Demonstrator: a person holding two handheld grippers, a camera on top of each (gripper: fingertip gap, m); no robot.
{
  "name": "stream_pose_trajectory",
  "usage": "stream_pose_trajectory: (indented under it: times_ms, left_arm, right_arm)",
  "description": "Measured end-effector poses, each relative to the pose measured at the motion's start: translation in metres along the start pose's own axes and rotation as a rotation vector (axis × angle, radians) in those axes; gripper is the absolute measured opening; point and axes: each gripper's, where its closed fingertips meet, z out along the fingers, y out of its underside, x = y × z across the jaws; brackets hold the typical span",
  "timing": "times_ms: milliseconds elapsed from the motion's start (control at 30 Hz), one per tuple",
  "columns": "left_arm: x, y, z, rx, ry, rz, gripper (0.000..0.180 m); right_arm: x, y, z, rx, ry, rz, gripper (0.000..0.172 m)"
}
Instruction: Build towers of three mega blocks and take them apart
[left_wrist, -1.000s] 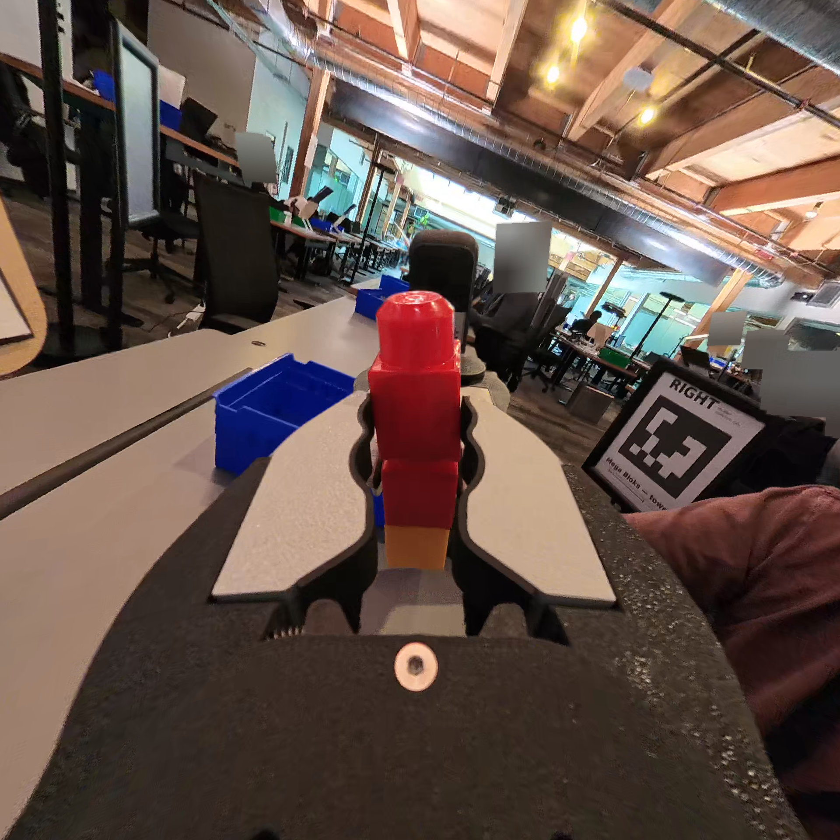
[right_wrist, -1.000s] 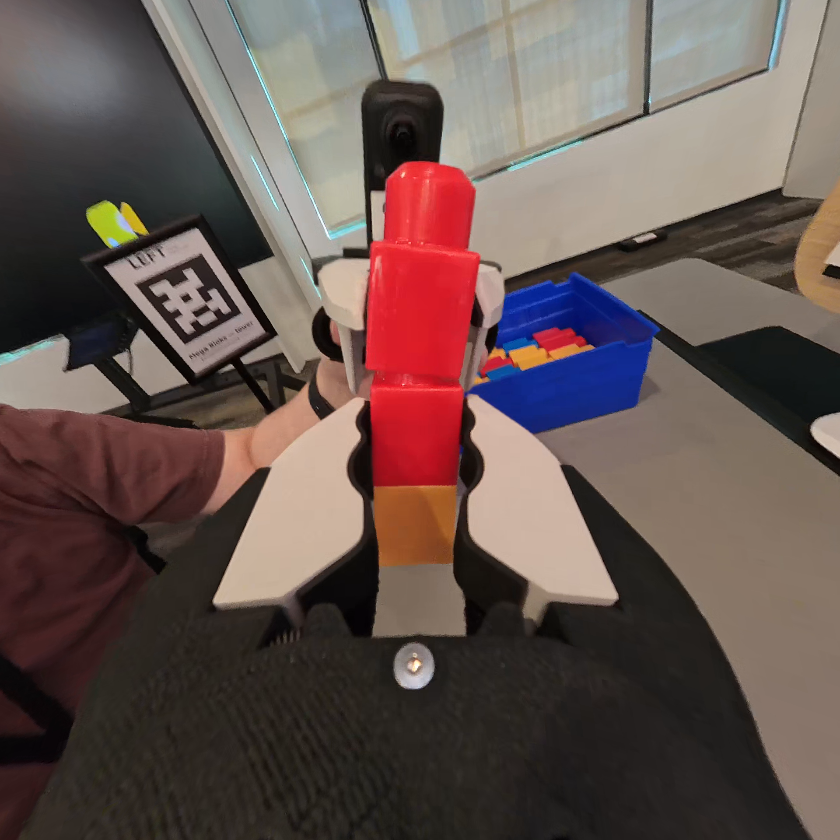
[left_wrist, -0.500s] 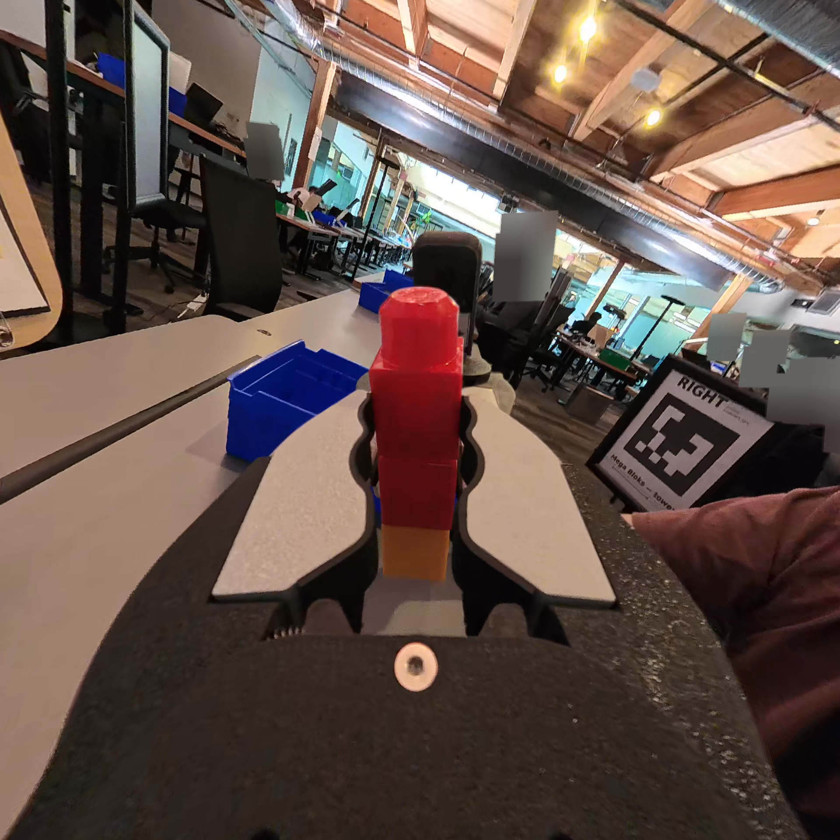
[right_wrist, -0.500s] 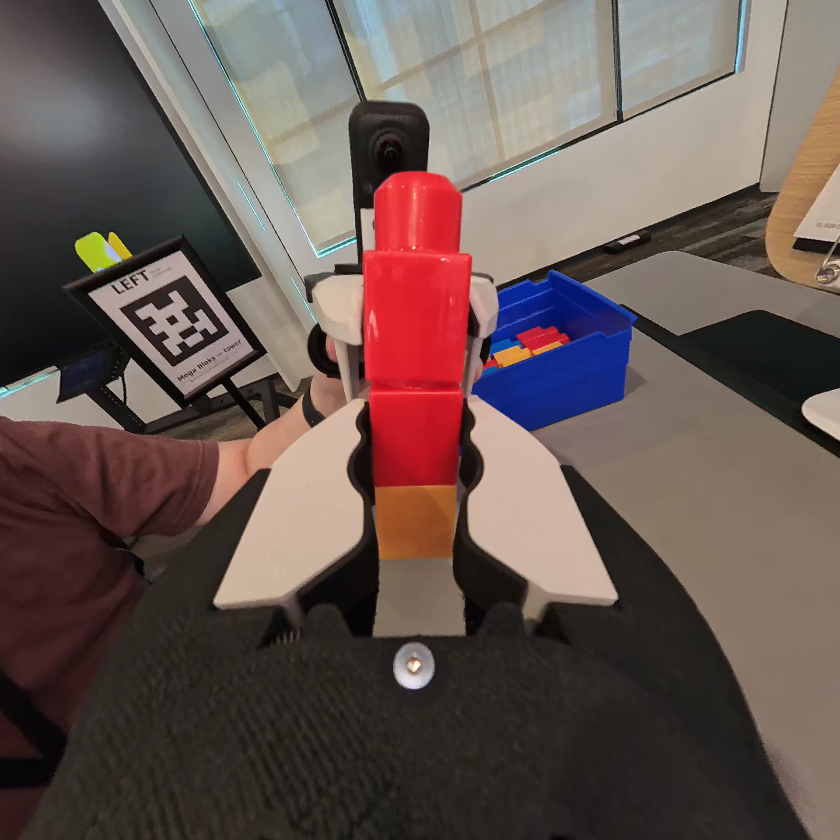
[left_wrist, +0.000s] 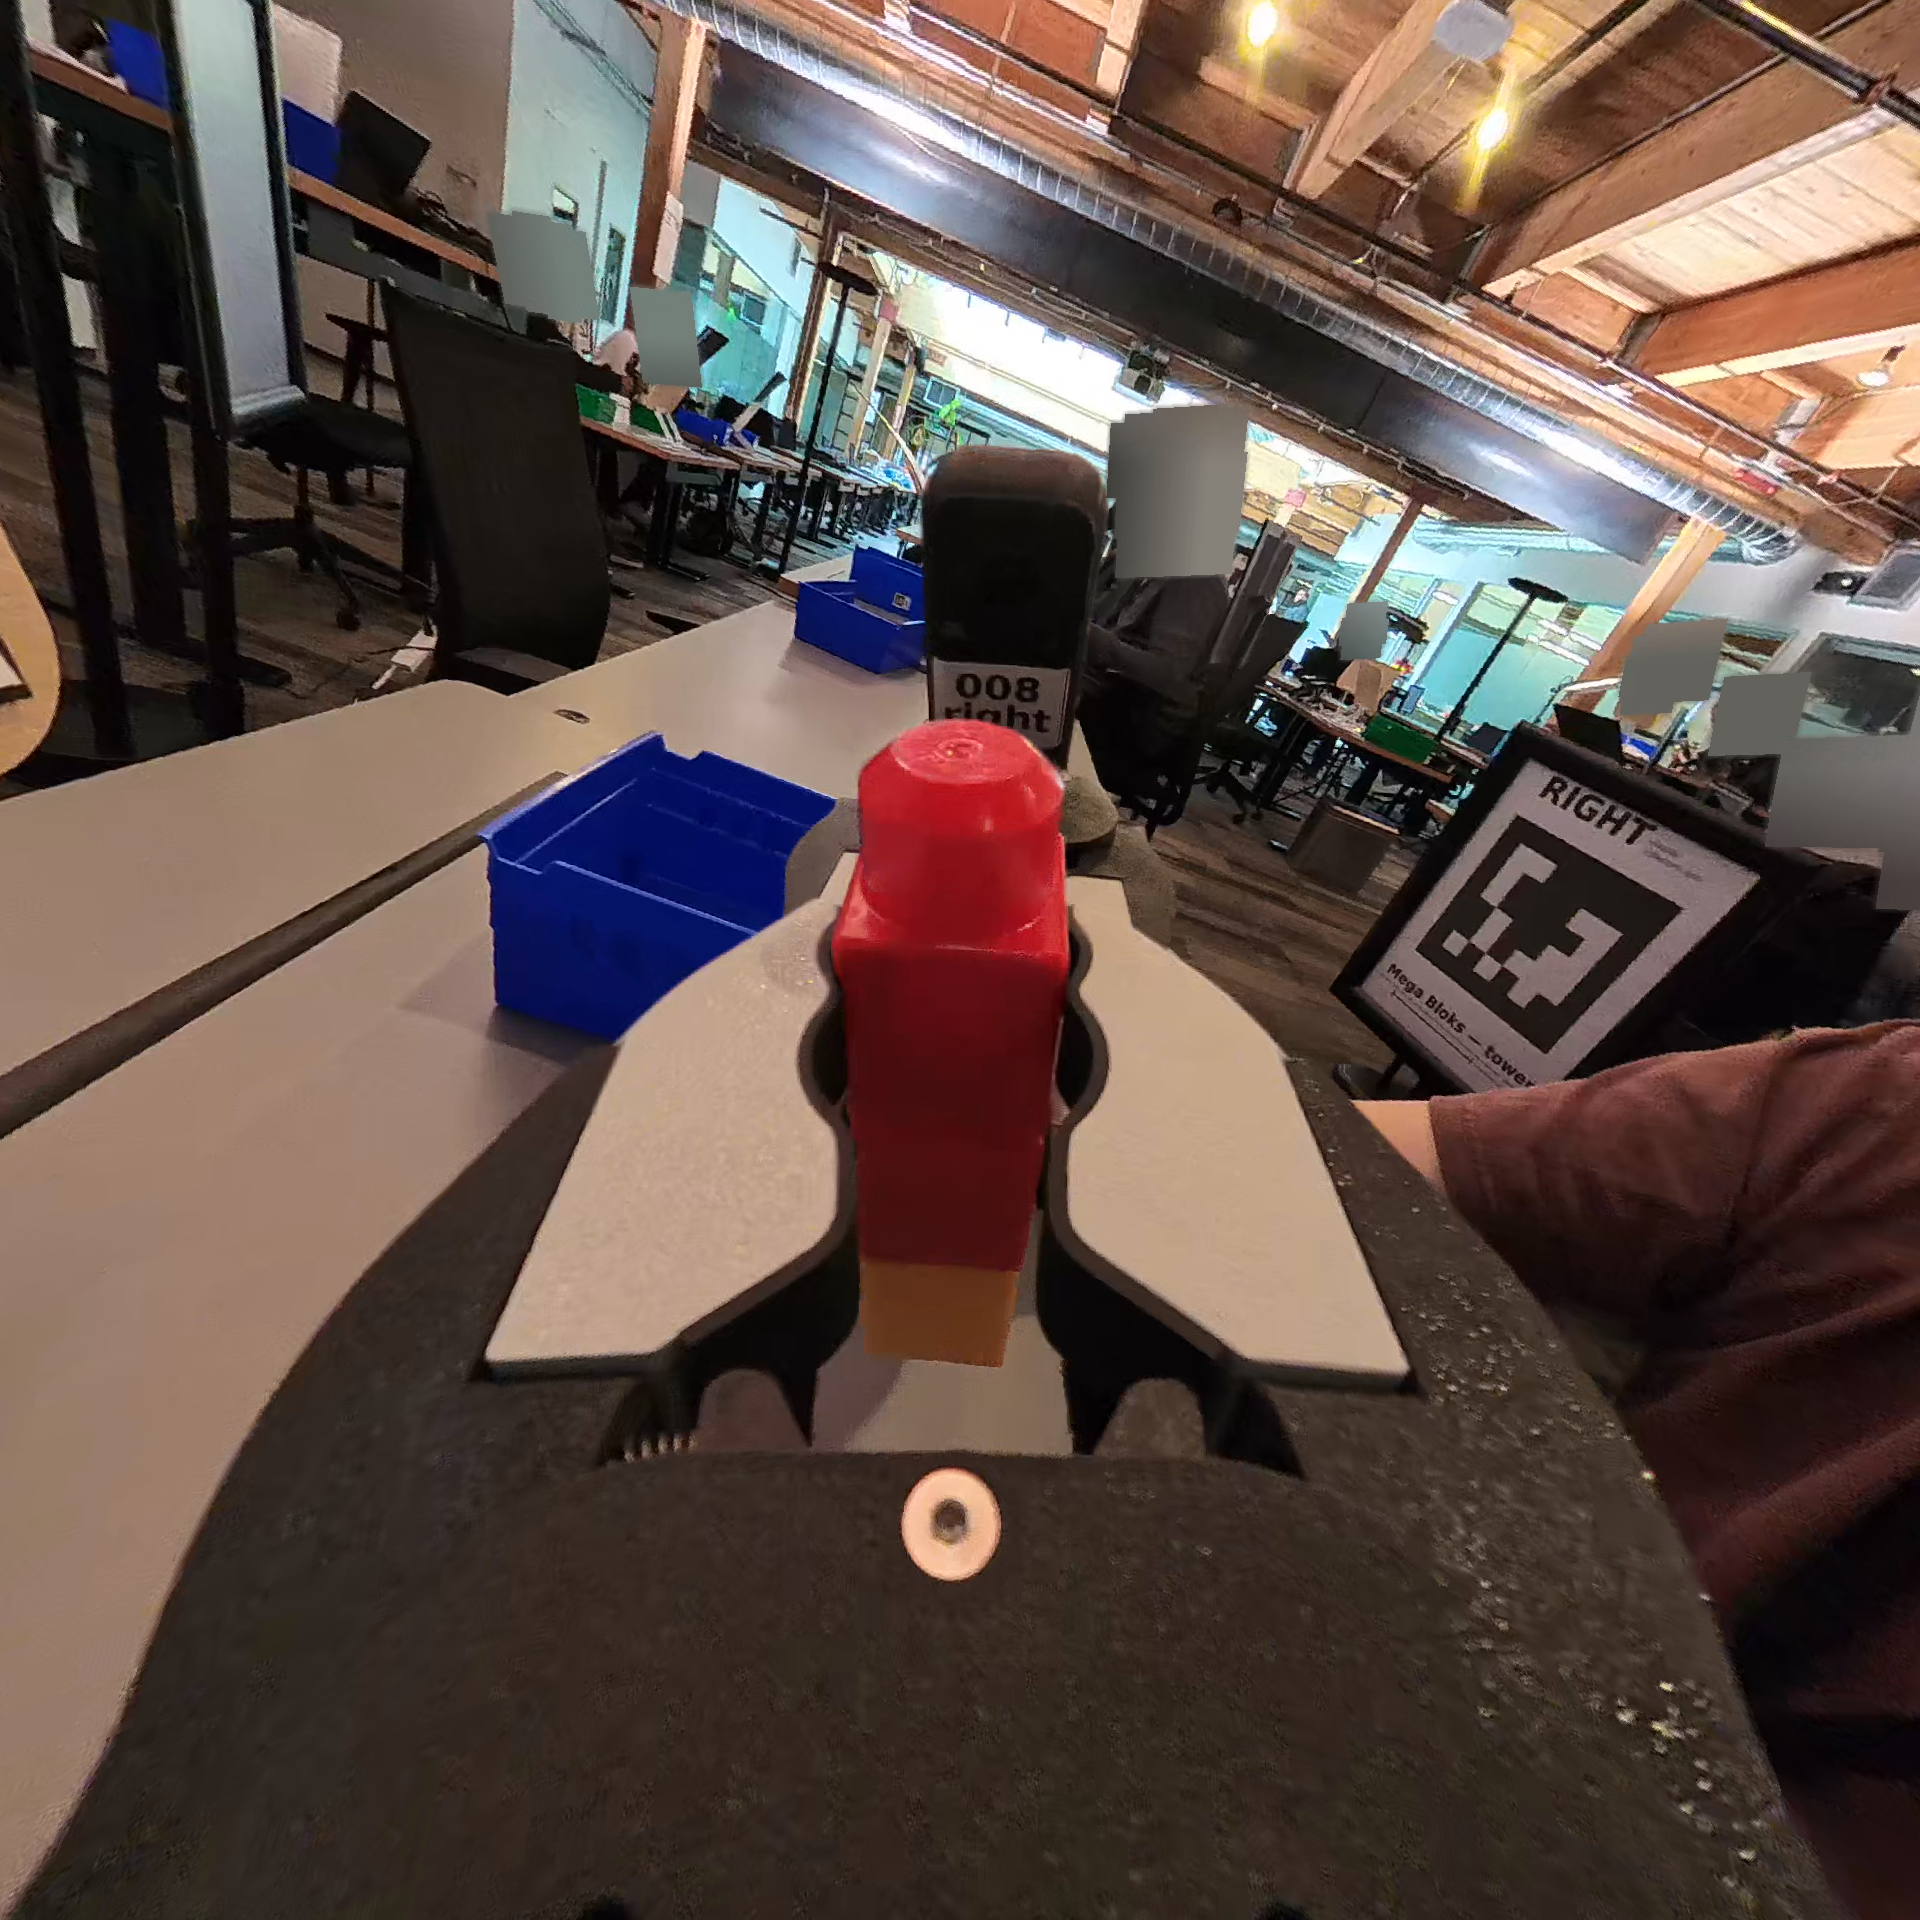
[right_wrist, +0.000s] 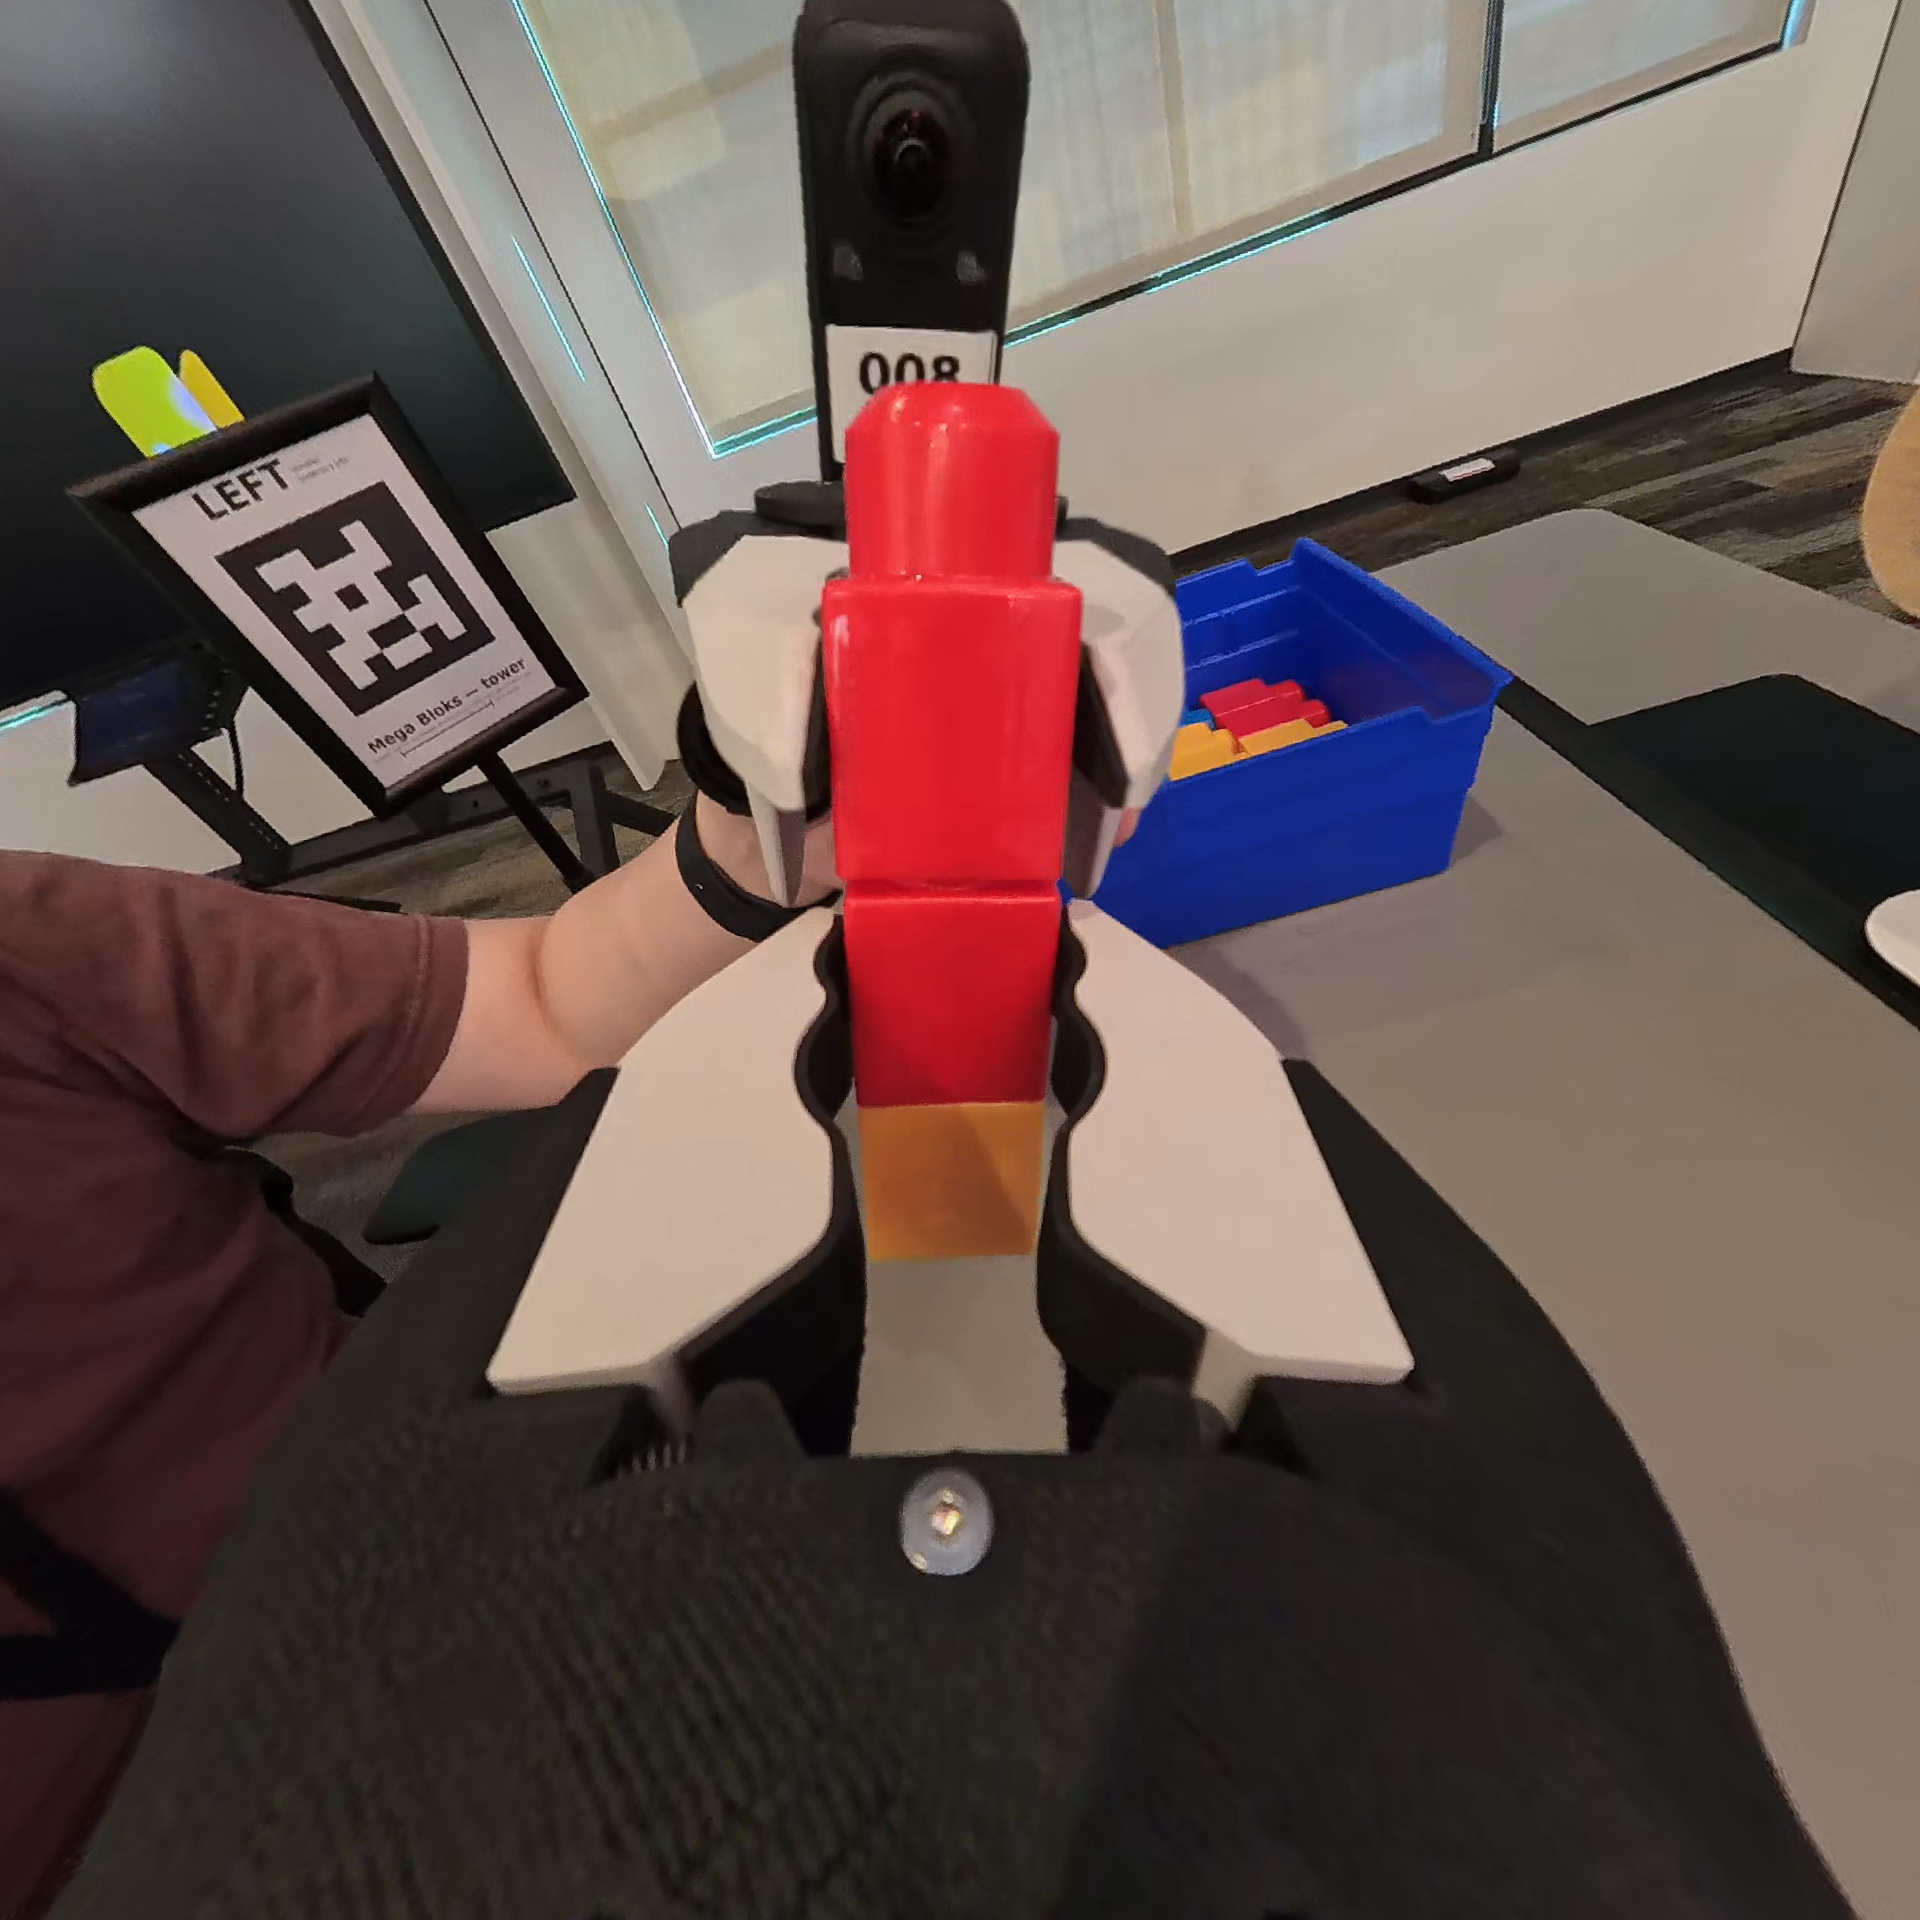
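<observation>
A three-block tower (right_wrist: 948, 831) is held up between the two grippers, above the grey table (right_wrist: 1558, 1091): an orange block (right_wrist: 951, 1179) at the bottom, a red block (right_wrist: 948, 987) in the middle, and a top red block (right_wrist: 951, 727) whose round stud points upward. In the right wrist view, the right gripper (right_wrist: 948, 997) is seen clamped on the middle red block, both of its pads being pressed to the block's sides (the orange block sits farther back between the same fingers). Just above it, the left gripper (right_wrist: 935, 727) is closed from the opposite side on the top red block, its grey fingers (right_wrist: 748, 717) lying against the block's faces. The same grip is shown in the left wrist view, where the left gripper (left_wrist: 951, 997) is clamped on the top red block (left_wrist: 951, 1018).

Behind the tower, a blue bin (right_wrist: 1340, 769) holding loose red, orange and blue blocks rests on the table. A second blue bin (left_wrist: 634, 894) is seen in the left wrist view, also on the table. A framed marker sign (right_wrist: 343, 603) stands on a stand by the window, and another framed sign (left_wrist: 1548, 935) stands near the person's maroon sleeve (left_wrist: 1714, 1247).
</observation>
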Motion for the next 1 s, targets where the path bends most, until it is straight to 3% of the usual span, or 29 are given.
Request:
stream_pose_trajectory:
  times_ms: [400, 800, 1000]
  left_arm:
    - [-0.003, 0.010, -0.005, -0.102, -0.013, -0.018, 0.036]
    - [-0.011, 0.001, -0.003, 0.034, 0.000, -0.079, 0.037]
    - [-0.012, 0.004, -0.002, 0.022, -0.004, -0.077, 0.037]
  right_arm:
    - [0.001, 0.004, 0.005, -0.002, -0.013, 0.014, 0.037]
    - [0.010, -0.005, 0.000, 0.090, 0.013, 0.052, 0.036]
    - [0.010, -0.002, 0.000, 0.069, 0.011, 0.054, 0.036]
